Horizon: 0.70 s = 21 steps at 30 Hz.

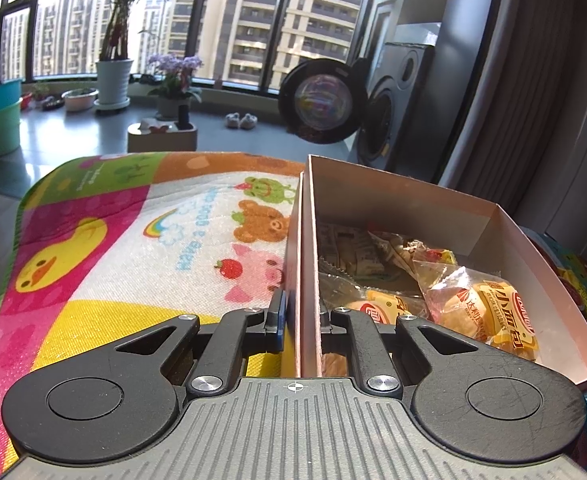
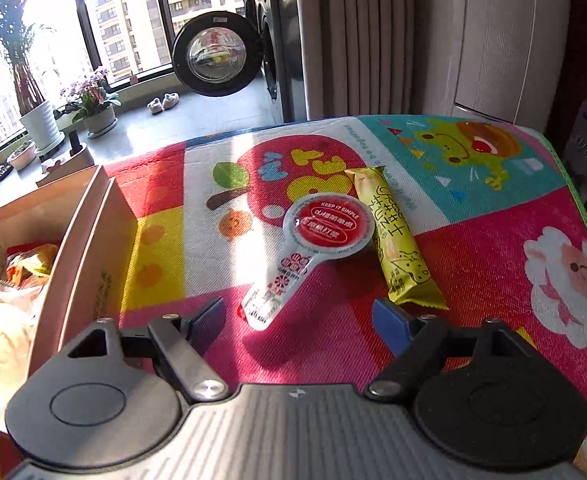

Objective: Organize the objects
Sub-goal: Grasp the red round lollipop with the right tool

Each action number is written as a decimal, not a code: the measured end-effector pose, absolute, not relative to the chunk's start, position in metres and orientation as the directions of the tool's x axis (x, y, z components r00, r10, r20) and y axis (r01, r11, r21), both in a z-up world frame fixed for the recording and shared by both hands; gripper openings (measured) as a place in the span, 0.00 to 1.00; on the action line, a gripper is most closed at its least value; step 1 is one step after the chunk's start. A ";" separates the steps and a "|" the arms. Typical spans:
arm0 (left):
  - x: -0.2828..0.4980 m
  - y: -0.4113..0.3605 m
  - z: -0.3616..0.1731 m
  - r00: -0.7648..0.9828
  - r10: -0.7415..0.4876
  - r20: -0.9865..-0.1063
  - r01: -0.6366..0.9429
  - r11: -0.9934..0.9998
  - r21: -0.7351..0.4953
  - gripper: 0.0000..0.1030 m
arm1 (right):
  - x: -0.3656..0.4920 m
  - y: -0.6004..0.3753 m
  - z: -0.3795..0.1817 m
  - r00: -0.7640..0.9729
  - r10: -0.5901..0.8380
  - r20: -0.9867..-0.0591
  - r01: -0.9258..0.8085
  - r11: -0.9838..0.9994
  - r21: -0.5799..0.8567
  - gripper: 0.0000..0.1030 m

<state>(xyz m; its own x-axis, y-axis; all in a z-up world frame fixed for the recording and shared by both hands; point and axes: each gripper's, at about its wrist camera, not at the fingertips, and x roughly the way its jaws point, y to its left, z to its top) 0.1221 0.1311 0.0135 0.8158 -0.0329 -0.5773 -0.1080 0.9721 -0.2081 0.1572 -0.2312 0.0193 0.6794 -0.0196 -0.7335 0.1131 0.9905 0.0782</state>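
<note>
The left gripper (image 1: 302, 320) was clamped on the cardboard box (image 1: 405, 200) wall (snack packets (image 1: 489, 312) inside). The right gripper (image 2: 299, 318) stood apart, a red-lidded sauce cup (image 2: 325, 228) just ahead, touching a yellow snack bar (image 2: 397, 240).

Strong daylight pours through the far windows (image 1: 229, 20), blown out white at far left. A sunlit patch crosses the play mat (image 2: 221, 240); the right tongs (image 2: 299, 322) cast shadows onto it. Fisheye bending curves both views' edges. Focus stays sharp.
</note>
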 end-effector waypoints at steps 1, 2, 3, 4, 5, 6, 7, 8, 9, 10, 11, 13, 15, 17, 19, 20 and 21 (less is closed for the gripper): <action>0.122 0.131 0.014 0.816 -0.033 -0.578 -0.108 0.972 -0.208 0.13 | 0.169 -0.231 0.015 0.679 -0.043 -0.733 0.130 0.989 0.063 0.79; 0.122 0.131 0.013 0.816 -0.032 -0.577 -0.108 0.972 -0.207 0.13 | 0.175 -0.230 0.013 0.685 -0.062 -0.726 0.141 0.989 0.048 0.79; 0.122 0.131 0.013 0.816 -0.032 -0.577 -0.108 0.973 -0.205 0.13 | 0.185 -0.230 0.009 0.690 -0.085 -0.718 0.150 0.988 0.026 0.79; 0.122 0.131 0.013 0.816 -0.031 -0.578 -0.108 0.973 -0.205 0.13 | 0.192 -0.228 0.008 0.694 -0.105 -0.712 0.156 0.988 0.007 0.79; 0.122 0.131 0.013 0.816 -0.031 -0.578 -0.108 0.973 -0.205 0.13 | 0.197 -0.227 0.006 0.698 -0.115 -0.706 0.157 0.988 -0.005 0.79; 0.122 0.131 0.013 0.816 -0.032 -0.578 -0.108 0.973 -0.206 0.13 | 0.202 -0.227 0.005 0.702 -0.119 -0.702 0.157 0.988 -0.011 0.79; 0.122 0.131 0.013 0.816 -0.032 -0.578 -0.108 0.973 -0.206 0.13 | 0.207 -0.227 0.004 0.707 -0.122 -0.697 0.156 0.988 -0.015 0.79; 0.122 0.131 0.013 0.816 -0.032 -0.578 -0.108 0.972 -0.207 0.13 | 0.210 -0.227 0.004 0.708 -0.125 -0.695 0.159 0.987 -0.015 0.79; 0.122 0.131 0.013 0.816 -0.032 -0.578 -0.108 0.973 -0.206 0.13 | 0.212 -0.228 0.005 0.708 -0.126 -0.695 0.162 0.987 -0.014 0.79; 0.122 0.131 0.013 0.816 -0.032 -0.578 -0.108 0.973 -0.206 0.13 | 0.212 -0.227 0.005 0.708 -0.124 -0.695 0.159 0.987 -0.015 0.78; 0.122 0.131 0.013 0.816 -0.032 -0.578 -0.108 0.973 -0.206 0.13 | 0.212 -0.226 0.005 0.709 -0.123 -0.694 0.152 0.988 -0.020 0.74; 0.122 0.131 0.013 0.816 -0.031 -0.578 -0.108 0.973 -0.206 0.13 | 0.210 -0.222 0.006 0.715 -0.110 -0.691 0.126 0.992 -0.027 0.63; 0.122 0.131 0.013 0.816 -0.031 -0.578 -0.108 0.973 -0.205 0.13 | 0.207 -0.218 0.009 0.712 -0.110 -0.694 0.111 0.993 -0.044 0.60; 0.122 0.131 0.013 0.816 -0.032 -0.578 -0.108 0.973 -0.206 0.13 | 0.204 -0.214 0.010 0.709 -0.117 -0.695 0.104 0.993 -0.061 0.60; 0.123 0.131 0.013 0.815 -0.033 -0.579 -0.108 0.972 -0.208 0.13 | 0.196 -0.211 0.013 0.701 -0.116 -0.703 0.096 0.993 -0.068 0.60; 0.123 0.132 0.012 0.814 -0.035 -0.580 -0.108 0.972 -0.210 0.13 | 0.190 -0.210 0.015 0.696 -0.113 -0.709 0.093 0.993 -0.067 0.60; 0.123 0.132 0.012 0.813 -0.037 -0.581 -0.108 0.971 -0.213 0.13 | 0.184 -0.209 0.017 0.694 -0.107 -0.712 0.088 0.994 -0.063 0.60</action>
